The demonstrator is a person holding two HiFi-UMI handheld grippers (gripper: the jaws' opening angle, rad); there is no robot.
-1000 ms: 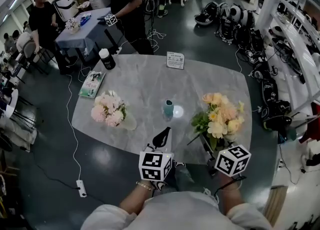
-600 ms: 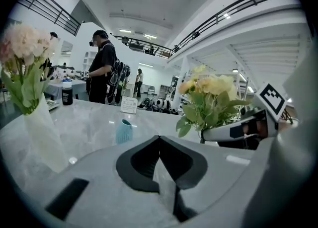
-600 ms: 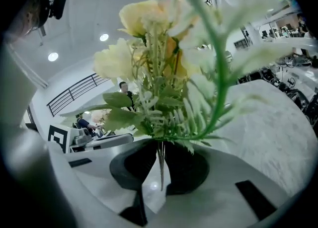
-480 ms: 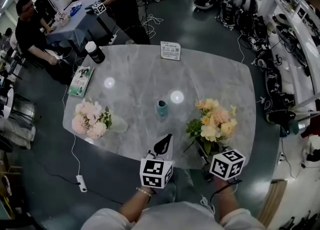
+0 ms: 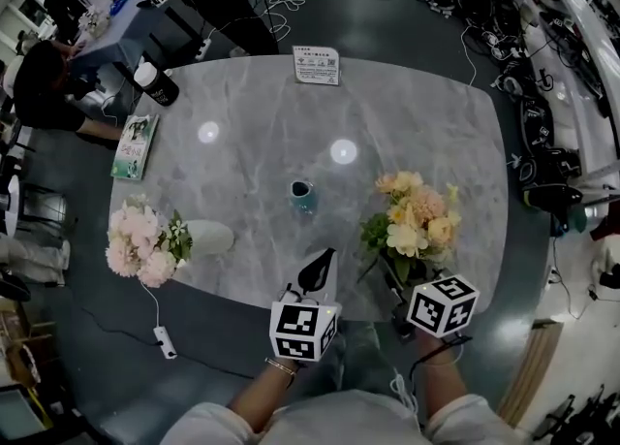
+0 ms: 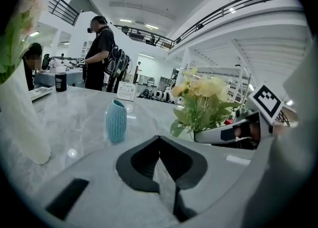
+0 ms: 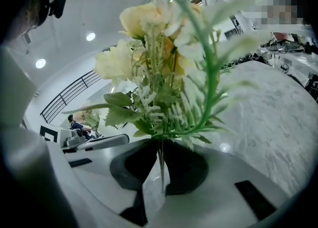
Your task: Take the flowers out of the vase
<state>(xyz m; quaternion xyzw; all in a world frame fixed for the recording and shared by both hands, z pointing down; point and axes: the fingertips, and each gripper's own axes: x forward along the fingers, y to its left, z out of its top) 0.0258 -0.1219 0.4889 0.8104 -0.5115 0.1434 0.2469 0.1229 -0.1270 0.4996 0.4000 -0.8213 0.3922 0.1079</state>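
Observation:
A small teal vase (image 5: pixel 302 196) (image 6: pixel 116 120) stands empty in the middle of the grey marble table (image 5: pixel 252 143). A bouquet of yellow and peach flowers (image 5: pixel 417 225) (image 7: pixel 159 73) hangs over the table's front right. My right gripper (image 5: pixel 395 290) (image 7: pixel 160 145) is shut on its thin stems, and its jaws have just been closing a little further on them. My left gripper (image 5: pixel 315 269) (image 6: pixel 159 137) is shut and holds nothing. It points at the teal vase from the front edge. The bouquet (image 6: pixel 201 103) shows to its right.
A white vase (image 5: pixel 208 237) with pink flowers (image 5: pixel 140 239) stands at the table's left edge. A sign card (image 5: pixel 316 65), a dark bottle (image 5: pixel 155 84) and a booklet (image 5: pixel 134 133) lie at the far side. People stand and sit beyond the far left corner.
The head view has swung, so the table and the pink flowers sit further left in the picture. Both grippers and the yellow bouquet have sunk slightly near the front edge.

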